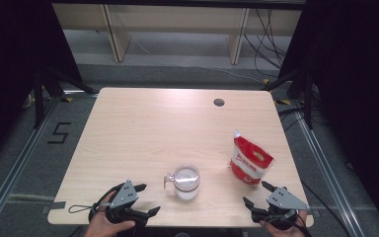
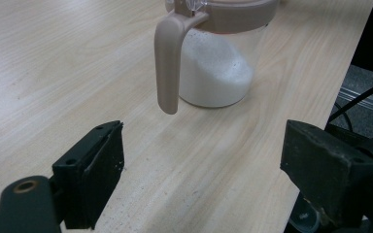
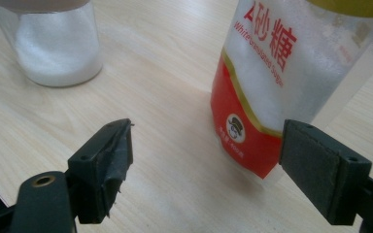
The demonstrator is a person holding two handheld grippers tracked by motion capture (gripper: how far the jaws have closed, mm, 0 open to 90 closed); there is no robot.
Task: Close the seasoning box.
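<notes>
Both hands come in from the near edge, each carrying a gripper low over the surface. The left gripper (image 1: 147, 199) points forward and inward, its jaws spread wide with nothing between them. The right gripper (image 1: 259, 193) angles forward, its jaws likewise gaping and empty.

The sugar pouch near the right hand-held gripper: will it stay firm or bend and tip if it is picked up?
The sugar pouch is thin plastic film, so it will probably flex under the jaws. It stands upright on a narrow base and leans a little, so a push may tip it. It looks well filled, so likely rather heavy for its size.
</notes>
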